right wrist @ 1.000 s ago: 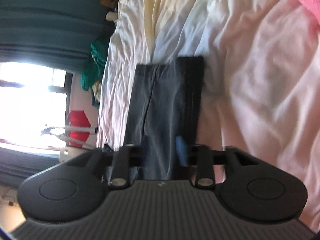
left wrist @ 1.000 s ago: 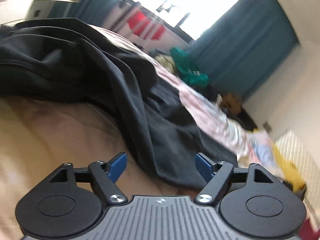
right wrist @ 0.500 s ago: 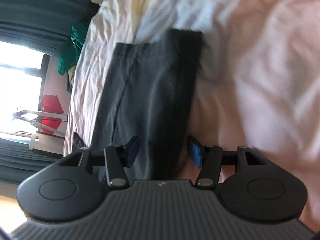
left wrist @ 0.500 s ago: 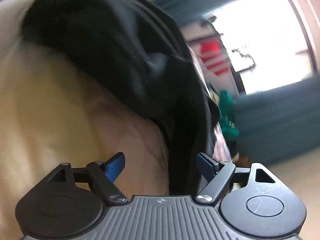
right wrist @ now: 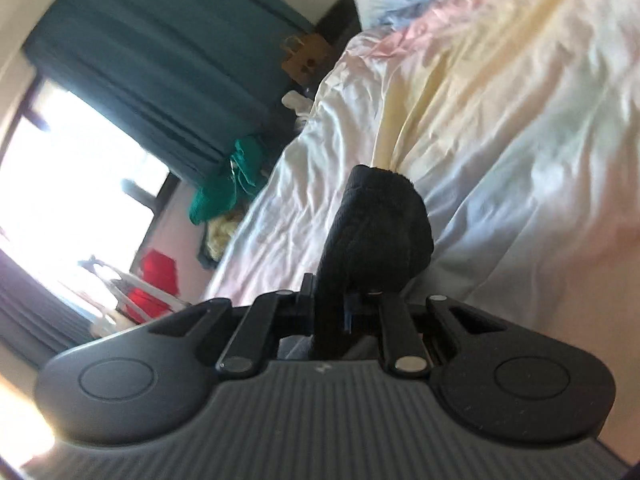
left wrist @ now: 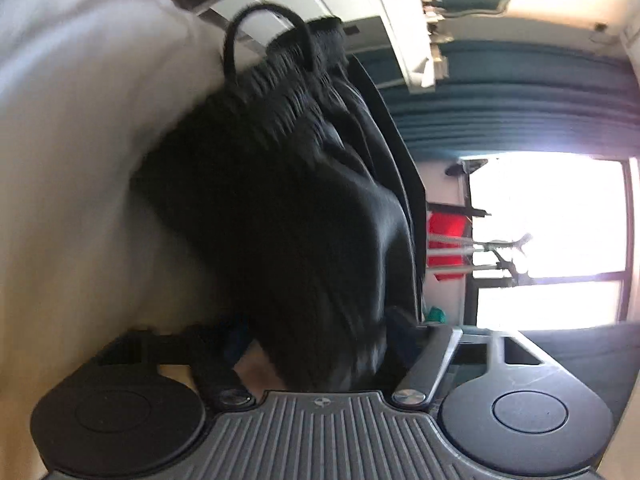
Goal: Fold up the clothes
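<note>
Both claws have just been closing on the black trousers: right claw pinches a bunched end, left claw straddles the waistband end. Lift together, evenly, above the bed.

Bright window, glare-washed. Dark teal pleated curtain beside it; green cloth heap below that curtain. Red object under the window. Rumpled pastel bedsheet opposite.
</note>
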`<state>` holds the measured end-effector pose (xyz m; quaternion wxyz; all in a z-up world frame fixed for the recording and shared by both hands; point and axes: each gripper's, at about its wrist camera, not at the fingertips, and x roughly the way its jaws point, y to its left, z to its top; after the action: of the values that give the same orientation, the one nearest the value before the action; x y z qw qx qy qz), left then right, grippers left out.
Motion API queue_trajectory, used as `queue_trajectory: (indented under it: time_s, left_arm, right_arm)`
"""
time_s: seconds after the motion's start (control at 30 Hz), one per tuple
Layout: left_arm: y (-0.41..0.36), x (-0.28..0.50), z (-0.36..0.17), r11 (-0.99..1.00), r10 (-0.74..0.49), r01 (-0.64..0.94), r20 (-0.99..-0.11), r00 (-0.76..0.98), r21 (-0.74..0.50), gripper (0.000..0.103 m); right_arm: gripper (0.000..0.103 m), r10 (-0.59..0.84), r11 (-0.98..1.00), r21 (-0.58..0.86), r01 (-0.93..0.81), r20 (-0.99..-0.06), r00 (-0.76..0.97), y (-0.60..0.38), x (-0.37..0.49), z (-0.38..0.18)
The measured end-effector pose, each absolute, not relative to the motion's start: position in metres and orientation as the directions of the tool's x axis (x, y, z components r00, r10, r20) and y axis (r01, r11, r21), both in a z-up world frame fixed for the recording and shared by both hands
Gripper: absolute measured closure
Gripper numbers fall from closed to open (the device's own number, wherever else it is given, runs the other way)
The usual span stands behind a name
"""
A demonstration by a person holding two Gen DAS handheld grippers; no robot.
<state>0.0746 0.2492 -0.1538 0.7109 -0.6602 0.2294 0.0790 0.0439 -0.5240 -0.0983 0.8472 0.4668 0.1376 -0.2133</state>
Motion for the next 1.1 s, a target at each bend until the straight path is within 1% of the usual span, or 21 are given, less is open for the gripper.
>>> queue_trajectory:
  time_s: [0.03,0.07,0.1,0.13,0.2,0.27,0.33,0.47,0.6,0.7,0.73,0.8,0.87,0.93,1.0,1.03,1.07,1.1]
  left_arm:
    - [0.254,0.077,-0.155,0.104,-0.196,-0.430,-0.442,0.875,-0.897,0.076]
    - [0.260,0.078,-0.155,0.098,-0.209,-0.443,-0.453,0.866,-0.891,0.083]
    - [0.265,0.078,-0.152,0.100,-0.216,-0.454,-0.464,0.859,-0.886,0.091]
    - [0.271,0.076,-0.144,0.118,-0.208,-0.459,-0.474,0.856,-0.881,0.094]
    - [0.284,0.067,-0.121,0.183,-0.162,-0.458,-0.486,0.859,-0.870,0.095]
    - [0.299,0.055,-0.091,0.239,-0.124,-0.450,-0.486,0.865,-0.861,0.096]
    - [0.313,0.045,-0.066,0.266,-0.133,-0.442,-0.487,0.863,-0.857,0.097]
    - [0.338,0.026,-0.028,0.344,-0.143,-0.448,-0.518,0.843,-0.825,0.097]
    - [0.351,0.003,-0.015,0.427,-0.151,-0.473,-0.576,0.803,-0.771,0.097]
    - [0.349,-0.017,-0.023,0.465,-0.148,-0.498,-0.619,0.771,-0.732,0.096]
    - [0.347,-0.023,-0.028,0.479,-0.145,-0.504,-0.632,0.762,-0.718,0.096]
    - [0.342,-0.026,-0.039,0.534,-0.130,-0.503,-0.654,0.745,-0.679,0.095]
    - [0.336,-0.025,-0.044,0.588,-0.112,-0.494,-0.670,0.734,-0.640,0.094]
    - [0.330,-0.024,-0.045,0.615,-0.098,-0.482,-0.667,0.738,-0.624,0.089]
    - [0.324,-0.021,-0.042,0.650,-0.083,-0.471,-0.672,0.736,-0.596,0.085]
    - [0.320,-0.020,-0.040,0.672,-0.074,-0.464,-0.676,0.733,-0.577,0.080]
    - [0.316,-0.019,-0.039,0.699,-0.067,-0.453,-0.682,0.729,-0.553,0.077]
    - [0.311,-0.018,-0.037,0.729,-0.065,-0.438,-0.689,0.722,-0.527,0.071]
  right_arm:
    - [0.088,-0.235,0.481,0.716,0.505,-0.450,0.862,-0.525,0.051,-0.100]
    - [0.088,-0.235,0.473,0.714,0.516,-0.462,0.855,-0.527,0.054,-0.103]
    - [0.088,-0.232,0.451,0.724,0.521,-0.469,0.852,-0.530,0.055,-0.107]
    - [0.088,-0.228,0.427,0.739,0.521,-0.470,0.853,-0.531,0.053,-0.111]
    - [0.088,-0.230,0.428,0.745,0.512,-0.458,0.859,-0.531,0.050,-0.110]
    - [0.088,-0.233,0.436,0.747,0.502,-0.445,0.865,-0.531,0.047,-0.107]
    - [0.088,-0.236,0.444,0.749,0.492,-0.432,0.870,-0.532,0.044,-0.105]
    - [0.088,-0.256,0.408,0.787,0.463,-0.388,0.885,-0.529,0.029,-0.096]
    - [0.088,-0.362,0.449,0.710,0.543,-0.411,0.837,-0.513,0.007,-0.075]
    - [0.088,-0.405,0.385,0.667,0.637,-0.498,0.767,-0.509,-0.012,-0.077]
    - [0.088,-0.394,0.329,0.660,0.675,-0.554,0.733,-0.512,-0.017,-0.085]
    - [0.088,-0.318,0.212,0.645,0.734,-0.665,0.676,-0.522,-0.023,-0.109]
    - [0.088,-0.244,0.151,0.627,0.764,-0.726,0.643,-0.531,-0.022,-0.129]
    - [0.088,-0.206,0.109,0.646,0.756,-0.729,0.653,-0.537,-0.025,-0.138]
    - [0.088,-0.197,0.129,0.647,0.752,-0.726,0.659,-0.538,-0.024,-0.134]
    - [0.087,-0.196,0.144,0.645,0.751,-0.725,0.660,-0.538,-0.023,-0.132]
    - [0.086,-0.196,0.159,0.642,0.750,-0.724,0.661,-0.537,-0.022,-0.130]
    - [0.086,-0.196,0.173,0.639,0.749,-0.723,0.662,-0.536,-0.021,-0.128]
